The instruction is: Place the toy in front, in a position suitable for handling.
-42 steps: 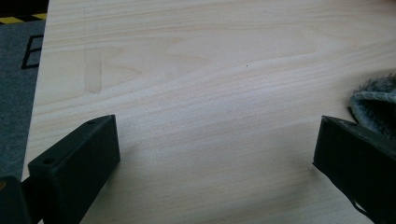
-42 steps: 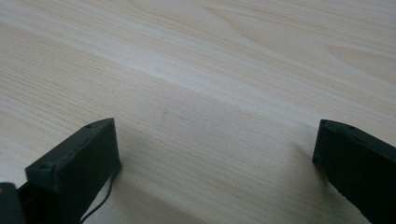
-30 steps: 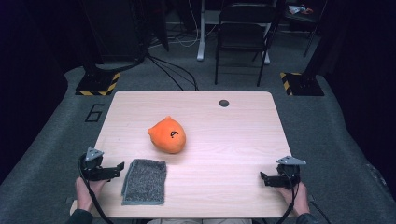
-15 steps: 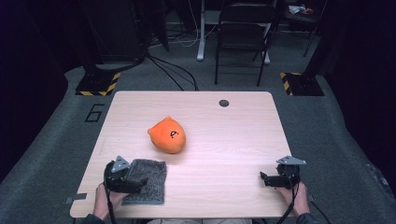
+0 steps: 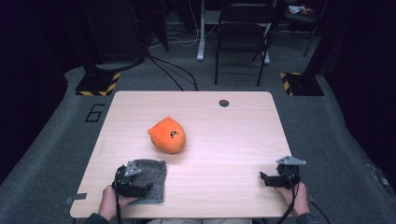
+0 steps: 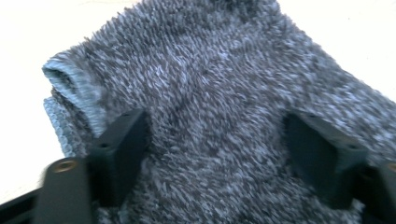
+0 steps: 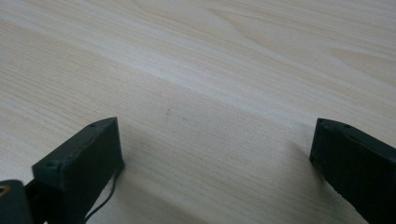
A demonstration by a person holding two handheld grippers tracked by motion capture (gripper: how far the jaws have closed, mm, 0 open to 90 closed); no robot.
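A folded grey fluffy towel [image 5: 156, 170] lies near the table's front left edge. My left gripper [image 5: 145, 186] rests on its left part, held by a hand from below. In the left gripper view the towel [image 6: 210, 70] lies under and between the two black jaws of the left gripper [image 6: 217, 149], which have just been closing and still stand apart, sunk into the pile. An orange round plush toy [image 5: 168, 135] with a small face sits at the table's middle left. My right gripper [image 5: 264, 178] rests near the front right edge, and in its own view the right gripper [image 7: 215, 154] is open over bare wood.
The light wooden table [image 5: 233, 140] has a small dark round hole [image 5: 224, 103] near its far edge. A black folding chair [image 5: 243, 28] stands behind the table, with cables and yellow-black striped floor plates around it.
My left gripper has moved right from the table's left edge onto the towel, and its jaws stand narrower. The right gripper and the plush toy have kept still.
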